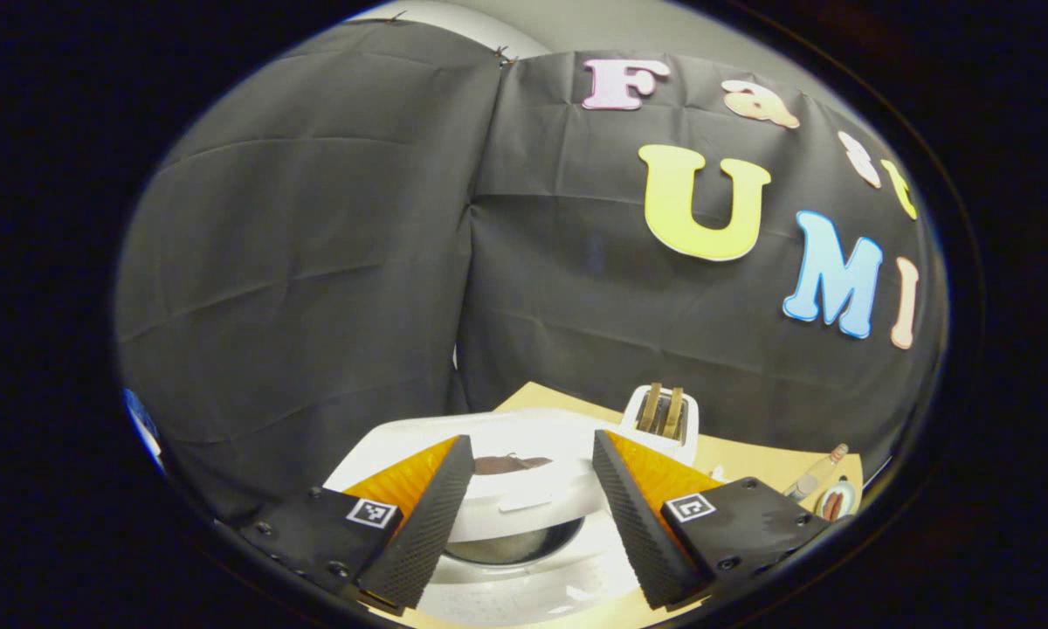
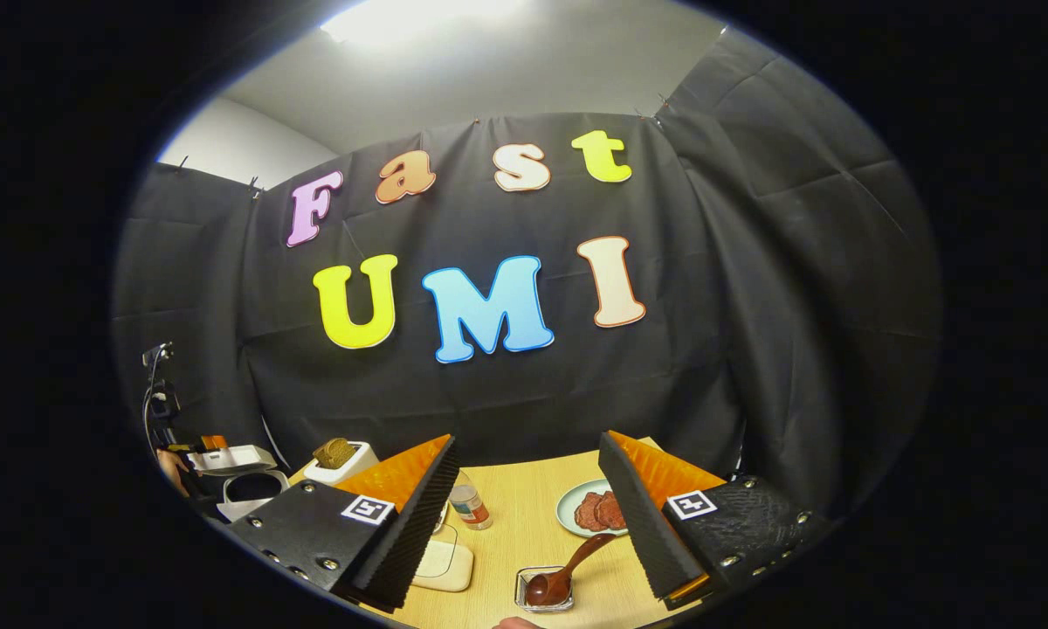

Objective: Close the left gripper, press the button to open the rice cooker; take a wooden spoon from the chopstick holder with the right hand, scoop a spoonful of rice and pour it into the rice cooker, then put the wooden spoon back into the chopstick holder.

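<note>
Your released right gripper is facing a plate and bottle, the wooden spoon leaning handle-up rightward; left gripper is gaping over the open rice cooker.

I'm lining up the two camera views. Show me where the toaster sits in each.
Left gripper view: toaster low, right of centre, just behind the rice cooker.
Right gripper view: toaster low at the left, just right of the rice cooker.
Shared landmark: the white rice cooker next to it.
</note>
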### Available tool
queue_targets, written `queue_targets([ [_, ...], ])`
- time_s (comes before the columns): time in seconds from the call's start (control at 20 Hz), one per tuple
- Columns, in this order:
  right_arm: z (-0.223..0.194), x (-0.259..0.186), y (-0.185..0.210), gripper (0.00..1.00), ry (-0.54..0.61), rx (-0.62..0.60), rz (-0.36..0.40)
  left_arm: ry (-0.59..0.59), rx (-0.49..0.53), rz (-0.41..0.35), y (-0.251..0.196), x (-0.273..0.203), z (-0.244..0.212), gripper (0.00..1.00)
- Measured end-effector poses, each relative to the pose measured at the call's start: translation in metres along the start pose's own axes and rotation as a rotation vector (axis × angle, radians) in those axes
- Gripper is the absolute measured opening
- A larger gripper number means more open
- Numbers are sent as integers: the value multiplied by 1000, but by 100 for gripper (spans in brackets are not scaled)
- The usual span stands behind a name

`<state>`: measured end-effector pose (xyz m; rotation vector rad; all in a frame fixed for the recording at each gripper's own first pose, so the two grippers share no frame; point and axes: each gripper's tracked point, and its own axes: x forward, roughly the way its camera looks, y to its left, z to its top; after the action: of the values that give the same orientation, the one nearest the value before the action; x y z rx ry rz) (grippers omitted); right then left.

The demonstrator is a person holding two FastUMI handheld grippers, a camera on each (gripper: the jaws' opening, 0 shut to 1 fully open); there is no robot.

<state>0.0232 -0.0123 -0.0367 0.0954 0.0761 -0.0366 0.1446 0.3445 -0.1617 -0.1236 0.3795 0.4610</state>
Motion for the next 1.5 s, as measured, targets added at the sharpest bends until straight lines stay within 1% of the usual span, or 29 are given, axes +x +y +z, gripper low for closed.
queue_targets([
  [0.05,0,0,1,98,1,1,2,-10,13,17,4,-3,-2,96],
  [0.15,0,1,5,98,2,4,8,-16,10,18,8,-6,-1,98],
  [0.35,-4,4,15,98,12,-5,32,45,-13,8,12,-4,-22,99],
  [0.5,-6,4,23,98,17,-10,49,47,21,-6,9,-6,-37,99],
  [0.55,-8,5,23,98,20,-14,51,51,27,-6,10,-8,-42,98],
  [0.6,-8,5,23,98,22,-17,52,56,26,-9,9,-8,-43,96],
  [0.95,-11,1,18,98,30,-16,33,79,43,-4,3,-2,-63,96],
  [1.3,-9,-1,15,98,25,-18,24,74,56,-9,1,-3,-78,96],
  [1.35,-10,-2,16,98,28,-18,27,82,57,-9,1,-2,-79,96],
  [1.45,-12,-2,17,98,34,-21,30,104,66,-10,-1,-2,-86,99],
  [1.5,-12,-2,18,98,34,-22,31,112,71,-11,-2,-1,-93,98],
])
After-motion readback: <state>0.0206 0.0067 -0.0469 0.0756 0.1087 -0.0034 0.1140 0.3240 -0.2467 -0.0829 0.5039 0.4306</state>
